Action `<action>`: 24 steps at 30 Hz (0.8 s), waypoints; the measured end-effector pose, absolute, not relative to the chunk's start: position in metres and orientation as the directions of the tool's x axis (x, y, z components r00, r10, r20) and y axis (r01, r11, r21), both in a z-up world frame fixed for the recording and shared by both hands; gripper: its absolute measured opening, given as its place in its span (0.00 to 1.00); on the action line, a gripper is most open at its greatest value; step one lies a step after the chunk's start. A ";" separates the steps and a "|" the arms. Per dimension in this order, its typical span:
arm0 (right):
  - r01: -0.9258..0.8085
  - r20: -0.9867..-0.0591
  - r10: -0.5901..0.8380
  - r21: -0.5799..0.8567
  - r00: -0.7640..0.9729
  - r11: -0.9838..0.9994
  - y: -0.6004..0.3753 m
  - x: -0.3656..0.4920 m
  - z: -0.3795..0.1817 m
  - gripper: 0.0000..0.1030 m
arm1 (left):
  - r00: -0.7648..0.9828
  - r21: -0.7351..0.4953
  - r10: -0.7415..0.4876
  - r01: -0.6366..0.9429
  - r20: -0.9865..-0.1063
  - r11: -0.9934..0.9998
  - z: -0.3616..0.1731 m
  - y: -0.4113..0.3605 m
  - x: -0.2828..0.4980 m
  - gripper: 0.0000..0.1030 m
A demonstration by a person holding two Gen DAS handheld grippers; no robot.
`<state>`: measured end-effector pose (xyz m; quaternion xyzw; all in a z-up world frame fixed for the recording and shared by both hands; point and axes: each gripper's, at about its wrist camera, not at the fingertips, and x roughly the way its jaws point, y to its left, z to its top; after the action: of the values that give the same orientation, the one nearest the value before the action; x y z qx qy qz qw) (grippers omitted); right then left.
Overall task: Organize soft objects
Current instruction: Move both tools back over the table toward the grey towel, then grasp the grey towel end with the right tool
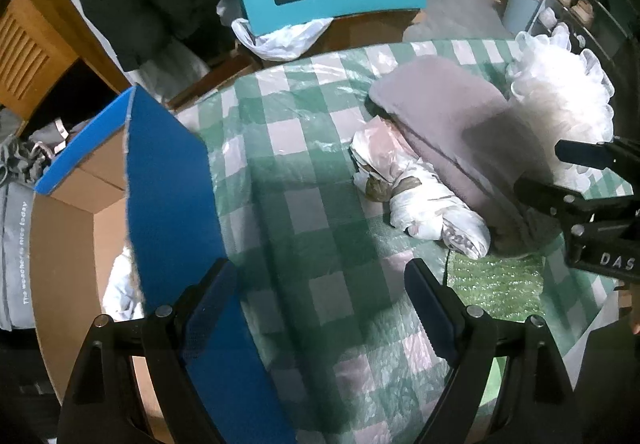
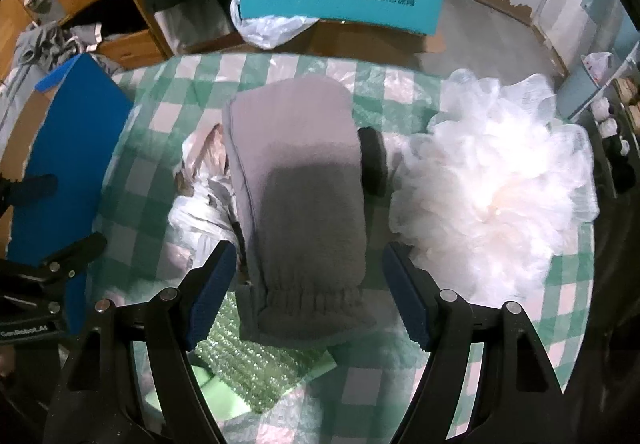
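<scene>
Spread over a green-and-white checked quilt (image 2: 168, 100) sheathed in glossy plastic: a grey fleece mitten (image 2: 300, 180), long and rounded with an elastic-gathered cuff, between a crinkled plastic-wrapped bundle (image 1: 420, 188) and a frothy white mesh puff (image 2: 492, 180) toward the quilt's right edge. Right hand-held gripper (image 2: 308, 292) wide apart, blue ribbed pads astride the mitten's cuff, not pressing. Left hand-held gripper (image 1: 320, 308) wide and empty, above bare quilt beside a blue-flapped cardboard box (image 1: 168, 180) at the left edge.
</scene>
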<state>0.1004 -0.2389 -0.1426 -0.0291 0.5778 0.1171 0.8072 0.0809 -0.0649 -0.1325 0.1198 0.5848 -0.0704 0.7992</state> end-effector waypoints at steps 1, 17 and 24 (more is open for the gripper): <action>-0.225 -0.942 0.151 0.084 0.300 0.971 -0.238 0.101 -0.145 0.72 | 0.302 0.107 0.026 0.255 -0.953 0.961 -0.134 -0.066 0.082 0.85; -0.264 -0.968 0.092 0.028 0.234 0.964 -0.224 0.107 -0.181 0.72 | 0.290 0.133 0.045 0.292 -0.956 0.947 -0.149 -0.073 0.087 0.85; -0.261 -0.976 0.093 0.039 0.195 0.965 -0.226 0.109 -0.194 0.72 | 0.273 0.107 0.023 0.299 -0.962 0.948 -0.152 -0.077 0.089 0.85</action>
<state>0.1087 -0.2263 -0.1941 -0.0674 0.6238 0.1148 0.7702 0.0893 -0.0773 -0.1523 0.1347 0.5967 -0.0877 0.7862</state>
